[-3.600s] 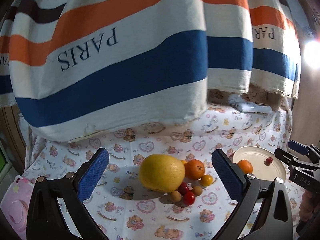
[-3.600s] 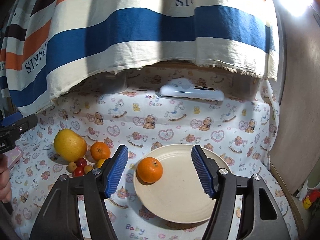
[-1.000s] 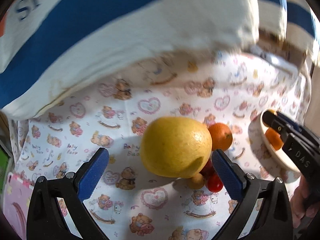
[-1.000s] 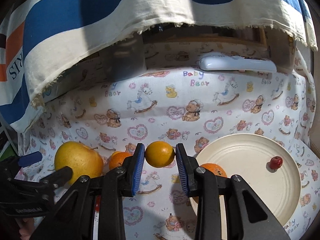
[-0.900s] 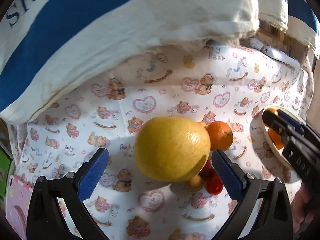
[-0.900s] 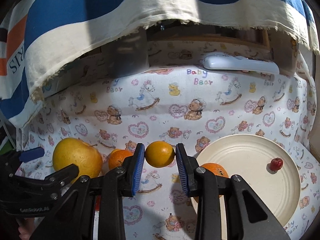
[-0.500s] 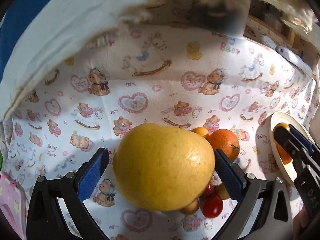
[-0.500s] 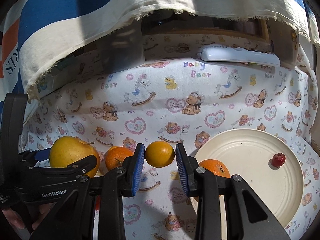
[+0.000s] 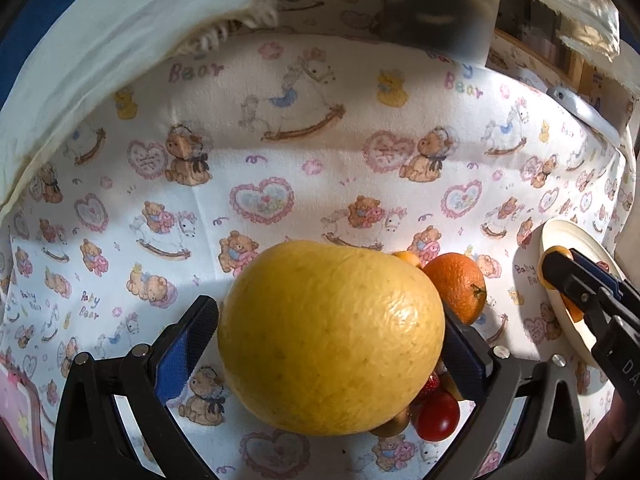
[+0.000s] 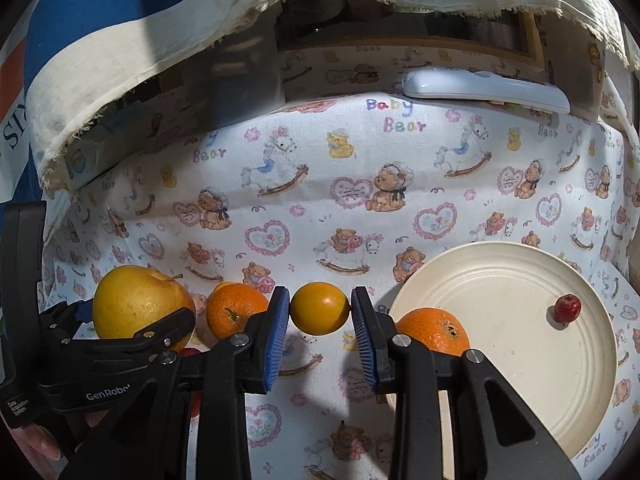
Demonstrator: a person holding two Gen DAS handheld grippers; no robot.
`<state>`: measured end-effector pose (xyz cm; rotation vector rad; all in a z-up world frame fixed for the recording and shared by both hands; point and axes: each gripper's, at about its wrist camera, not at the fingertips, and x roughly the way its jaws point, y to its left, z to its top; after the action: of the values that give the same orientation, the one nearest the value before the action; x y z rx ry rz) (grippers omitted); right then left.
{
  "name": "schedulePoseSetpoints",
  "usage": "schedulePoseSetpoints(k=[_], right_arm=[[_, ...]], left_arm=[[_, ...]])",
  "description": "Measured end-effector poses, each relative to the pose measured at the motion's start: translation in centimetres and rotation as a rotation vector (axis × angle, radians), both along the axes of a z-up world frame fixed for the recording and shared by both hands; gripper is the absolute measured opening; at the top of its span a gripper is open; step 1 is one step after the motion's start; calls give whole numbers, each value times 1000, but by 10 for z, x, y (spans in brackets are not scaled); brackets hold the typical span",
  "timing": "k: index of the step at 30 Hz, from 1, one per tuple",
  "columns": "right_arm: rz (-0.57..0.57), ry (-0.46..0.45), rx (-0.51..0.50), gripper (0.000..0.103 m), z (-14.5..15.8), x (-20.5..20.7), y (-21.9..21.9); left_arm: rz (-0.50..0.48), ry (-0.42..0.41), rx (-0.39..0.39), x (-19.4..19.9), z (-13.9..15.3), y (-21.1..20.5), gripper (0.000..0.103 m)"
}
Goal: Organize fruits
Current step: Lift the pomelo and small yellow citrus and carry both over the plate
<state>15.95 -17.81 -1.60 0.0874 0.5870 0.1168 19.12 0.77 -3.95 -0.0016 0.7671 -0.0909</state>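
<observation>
A large yellow fruit (image 9: 332,336) lies on the bear-print cloth between the fingers of my left gripper (image 9: 324,340), whose jaws stand wide and nearly meet its sides. An orange (image 9: 456,288) and small red fruits (image 9: 436,416) crowd its right side. My right gripper (image 10: 320,320) is shut on a small yellow-orange fruit (image 10: 319,308), held above the cloth just left of the cream plate (image 10: 520,280). On the plate sit an orange (image 10: 436,328) and a small red fruit (image 10: 567,307). The right wrist view shows the left gripper (image 10: 128,316) around the yellow fruit (image 10: 136,300).
A striped cloth (image 10: 120,20) hangs over the back of the surface. A white remote (image 10: 484,90) lies at the back right. A pink object (image 9: 16,408) sits at the left edge. A hand (image 10: 32,440) shows at the lower left.
My left gripper has moved forward and down over the large yellow fruit, which now fills the gap between its fingers. My right gripper has kept still with its small fruit.
</observation>
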Motion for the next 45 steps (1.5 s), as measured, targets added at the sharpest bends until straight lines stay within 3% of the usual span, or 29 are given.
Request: schedulePoseSetpoints(k=[7,10,15,22,27,36,45], right_arm=[[1,9,-5,33,-2,2,-1],[0,11,-11,33,-2,3,1],[1,1,-25,33,-1,1,3],[3,-12,-23,33,1,-2,2],[7,-36,-44,33,4,-7,5],[-15,-63,-40,33,9,-11,-1],[-36,-124,-35,33,28,-21,-7]], left_arm=[[-12,33,-24,1,-5,-5,101],[-14,39,-61,2,-8,2,93],[-13,21,-29,-1,-7,-2,90],[52,-2,-108,-7,-2,15,89],[78,-109,-110,-22,10,24,89],[59,-396,9,-69,36,1,89],[12,-474,-45,-89,57,-5,89]])
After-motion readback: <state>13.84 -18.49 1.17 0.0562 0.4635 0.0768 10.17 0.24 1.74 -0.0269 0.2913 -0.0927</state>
